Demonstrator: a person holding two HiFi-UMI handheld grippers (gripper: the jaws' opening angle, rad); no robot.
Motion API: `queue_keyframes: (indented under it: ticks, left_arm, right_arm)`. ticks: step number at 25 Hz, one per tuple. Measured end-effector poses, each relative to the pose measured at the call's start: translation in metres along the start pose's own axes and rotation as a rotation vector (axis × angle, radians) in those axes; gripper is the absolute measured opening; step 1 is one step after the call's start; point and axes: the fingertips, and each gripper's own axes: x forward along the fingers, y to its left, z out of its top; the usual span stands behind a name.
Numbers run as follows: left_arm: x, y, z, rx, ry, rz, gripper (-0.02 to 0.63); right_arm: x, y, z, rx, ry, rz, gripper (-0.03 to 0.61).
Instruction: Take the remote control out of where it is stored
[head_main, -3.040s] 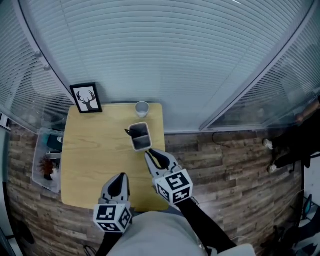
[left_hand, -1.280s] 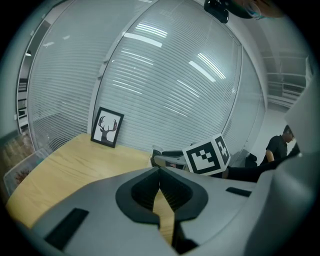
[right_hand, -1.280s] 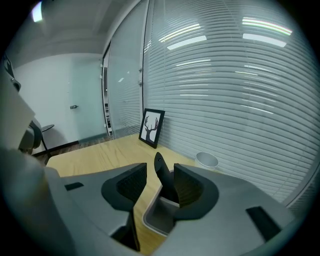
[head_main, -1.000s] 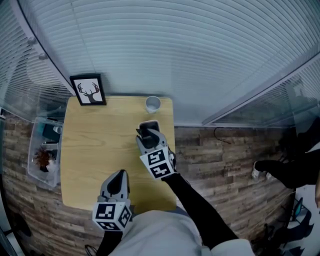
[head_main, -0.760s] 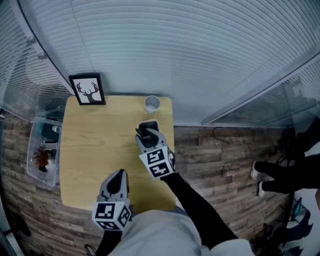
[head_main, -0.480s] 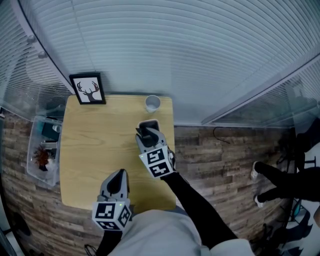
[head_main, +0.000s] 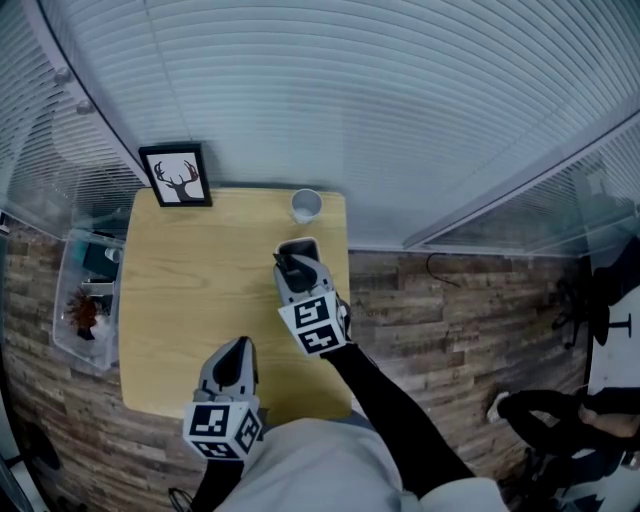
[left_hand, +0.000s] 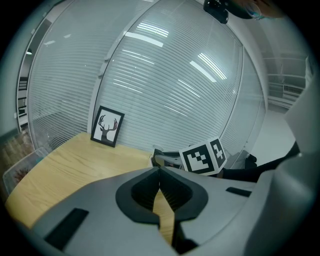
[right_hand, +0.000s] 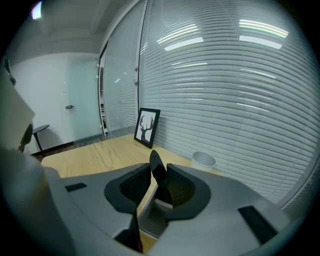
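Observation:
The black remote control stands on end in a small grey holder near the table's far right edge. My right gripper reaches down over the holder. Its jaws are closing, with the remote's top between them and both pads against it. The holder's grey wall shows below the jaws. My left gripper hovers low over the table's near edge, apart from the holder. Its jaws are shut with nothing between them.
A white paper cup stands just beyond the holder. A framed deer picture leans at the far left corner of the wooden table. A clear plastic bin of odds and ends sits on the floor to the left.
My right gripper moved from the table's near side up to the holder and has stayed over it. A person at the far right has walked toward the bottom corner.

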Motion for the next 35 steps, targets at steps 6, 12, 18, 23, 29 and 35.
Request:
queue_keyframes:
  ticks: [6,12,18,23,29,35]
  left_arm:
    - [-0.001,-0.001,0.001,-0.003,-0.006,0.002,0.008]
    - [-0.001,0.0,0.003,-0.007,-0.011,-0.003,0.008]
    - [0.0,0.002,0.004,-0.007,-0.014,-0.006,0.008]
    - [0.0,0.0,0.006,-0.006,-0.017,-0.008,0.008]
    - [0.001,0.001,0.006,-0.008,-0.017,-0.01,0.008]
    - [0.002,0.001,0.006,-0.009,-0.019,-0.013,0.008]
  right_arm:
    - [-0.002,-0.003,0.0,-0.006,0.001,-0.01,0.094]
    - [-0.002,-0.007,-0.001,-0.005,0.001,-0.023,0.087]
    - [-0.001,-0.01,0.001,-0.007,0.0,-0.039,0.08]
    - [-0.003,-0.011,0.002,-0.015,0.001,-0.045,0.075]
    - [-0.002,-0.012,0.003,-0.016,-0.002,-0.048,0.074]
    - [-0.002,-0.012,0.004,-0.02,-0.002,-0.049,0.074]
